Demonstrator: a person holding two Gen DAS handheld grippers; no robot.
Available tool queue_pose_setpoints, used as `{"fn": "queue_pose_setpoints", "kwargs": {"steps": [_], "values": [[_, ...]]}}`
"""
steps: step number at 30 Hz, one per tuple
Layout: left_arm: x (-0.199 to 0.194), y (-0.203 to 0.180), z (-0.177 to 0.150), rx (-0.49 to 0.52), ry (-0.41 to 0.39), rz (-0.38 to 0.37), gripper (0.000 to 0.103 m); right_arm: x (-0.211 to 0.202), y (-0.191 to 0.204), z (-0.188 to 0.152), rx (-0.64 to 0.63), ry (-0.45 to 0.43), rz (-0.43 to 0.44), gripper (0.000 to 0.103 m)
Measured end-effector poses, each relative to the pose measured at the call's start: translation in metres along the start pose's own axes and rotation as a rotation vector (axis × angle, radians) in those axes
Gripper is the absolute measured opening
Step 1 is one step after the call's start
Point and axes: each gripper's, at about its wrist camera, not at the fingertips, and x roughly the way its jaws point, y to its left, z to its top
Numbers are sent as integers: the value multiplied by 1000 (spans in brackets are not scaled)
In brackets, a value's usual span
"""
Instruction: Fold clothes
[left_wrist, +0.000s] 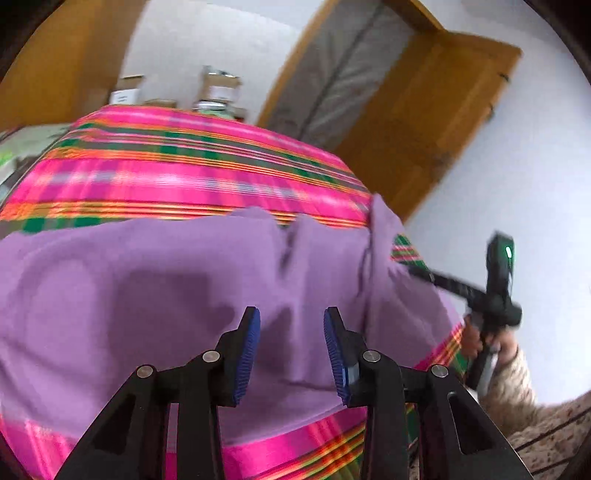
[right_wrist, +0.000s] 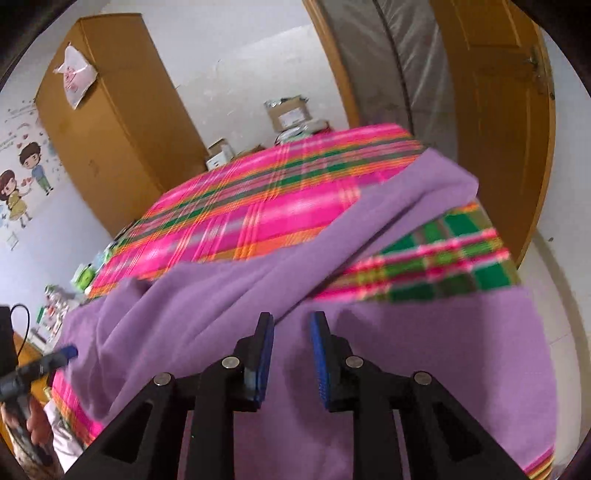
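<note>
A purple garment (left_wrist: 155, 295) lies spread on a bed covered with a pink, green and orange plaid cloth (left_wrist: 184, 177). My left gripper (left_wrist: 291, 317) hovers open over the garment's middle, nothing between its blue pads. In the right wrist view the purple garment (right_wrist: 406, 369) fills the foreground, and a long sleeve (right_wrist: 388, 206) runs to the upper right across the plaid cloth (right_wrist: 258, 206). My right gripper (right_wrist: 292, 319) is open just above the fabric where the sleeve meets the body. The right gripper (left_wrist: 495, 295) also shows at the bed's right edge, held by a hand.
A wooden door (right_wrist: 495, 110) stands open beside a plastic-wrapped mattress (right_wrist: 399, 62) leaning in the doorway. A wooden wardrobe (right_wrist: 110, 122) and cardboard boxes (right_wrist: 288, 110) stand beyond the bed. The left gripper (right_wrist: 55, 360) shows at the left edge. A patterned sleeve (left_wrist: 517, 391) is nearby.
</note>
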Motion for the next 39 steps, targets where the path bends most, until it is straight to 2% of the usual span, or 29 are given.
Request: {"fn": "queue_pose_setpoints", "kwargs": {"steps": [3, 6, 8, 13, 20, 30, 32, 35, 36, 37, 39], "values": [[15, -11, 1, 13, 35, -40, 37, 8, -3, 14, -9, 8, -32, 36], [27, -18, -3, 36, 56, -77, 38, 24, -5, 29, -24, 22, -86, 37], [34, -22, -4, 48, 75, -92, 55, 35, -5, 40, -34, 30, -123, 38], [54, -29, -9, 56, 137, -121, 55, 63, -7, 65, -60, 52, -216, 41], [71, -29, -12, 68, 168, -96, 55, 101, -10, 102, -96, 83, -346, 41], [80, -36, -12, 126, 199, -84, 55, 131, -43, 113, -8, 201, -421, 41], [82, -36, -13, 131, 209, -77, 55, 137, -49, 116, 11, 225, -435, 36], [84, -34, -12, 129, 215, -73, 55, 134, -52, 113, 6, 218, -431, 21], [83, -34, -12, 130, 215, -71, 55, 131, -53, 111, 7, 211, -427, 10], [80, -34, -13, 132, 215, -68, 55, 128, -54, 110, 8, 205, -424, 6], [80, -35, -12, 135, 217, -62, 55, 117, -54, 109, 9, 177, -413, 5]]}}
